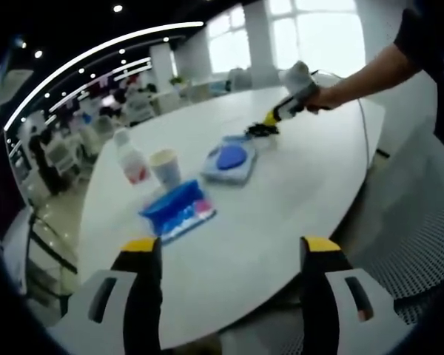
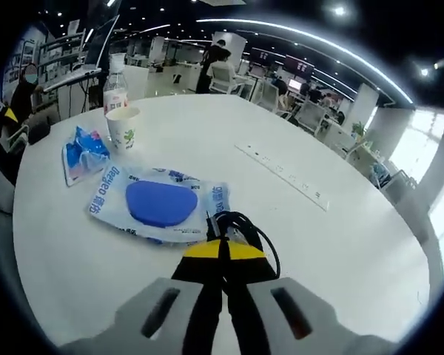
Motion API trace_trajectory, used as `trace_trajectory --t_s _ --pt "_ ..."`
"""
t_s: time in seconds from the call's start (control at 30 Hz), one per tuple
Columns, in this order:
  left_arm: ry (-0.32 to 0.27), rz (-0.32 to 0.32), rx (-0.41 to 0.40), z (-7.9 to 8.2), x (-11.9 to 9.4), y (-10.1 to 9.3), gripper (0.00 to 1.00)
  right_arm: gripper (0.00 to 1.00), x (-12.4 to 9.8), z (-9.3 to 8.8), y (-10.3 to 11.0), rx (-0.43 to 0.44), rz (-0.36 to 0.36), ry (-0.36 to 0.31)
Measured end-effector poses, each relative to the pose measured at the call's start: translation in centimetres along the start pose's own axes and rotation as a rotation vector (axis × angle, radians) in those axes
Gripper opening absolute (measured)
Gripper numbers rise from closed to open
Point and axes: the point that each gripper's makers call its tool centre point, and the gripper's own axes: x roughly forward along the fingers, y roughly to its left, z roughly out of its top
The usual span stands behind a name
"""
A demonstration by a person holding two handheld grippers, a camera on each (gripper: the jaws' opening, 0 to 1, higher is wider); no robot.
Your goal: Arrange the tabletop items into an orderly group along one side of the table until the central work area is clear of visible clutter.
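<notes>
Right ahead of the right gripper (image 2: 223,248), the jaws are clenched together on a coiled black cable (image 2: 244,225) lying on the white tabletop (image 2: 340,244). Just past the jaw tips on the left sits a flat wipes pack with a blue oval lid (image 2: 159,203), touching or nearly touching the cable. Further out on that side there's a crinkly blue packet (image 2: 83,151), a paper cup (image 2: 123,127) and a plastic bottle with a red label (image 2: 115,90), all close together near the far rim. A long power strip set into the tabletop (image 2: 285,175) runs off to the right of the jaws, with lots of bare surface around it.

From the left gripper (image 1: 233,255) it's a different angle: its jaws are released, wide apart, hanging over the near edge with nothing between them. Just ahead on the left is the blue packet (image 1: 179,209), then the cup (image 1: 166,167) and bottle (image 1: 131,157) beyond it, and the wipes pack (image 1: 230,160) further ahead. Way out past that you can see the person's hand (image 1: 322,96) holding the right gripper (image 1: 270,122) down on the cable (image 1: 260,131). Right of the jaws the tabletop (image 1: 311,185) is open out to its curved edge.
</notes>
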Motion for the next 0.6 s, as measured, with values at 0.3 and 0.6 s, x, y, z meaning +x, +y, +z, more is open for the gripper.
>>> trace_trajectory --t_s 0.3,0.6 --pt "-0.002 -0.002 0.000 0.0 0.0 0.0 0.73 0.00 -2.0 1.2 -0.6 0.054 -0.029 -0.049" --pt "-0.008 -0.005 -0.001 0.0 0.0 0.0 0.73 0.00 -4.6 3.0 -0.9 0.085 -0.047 -0.120"
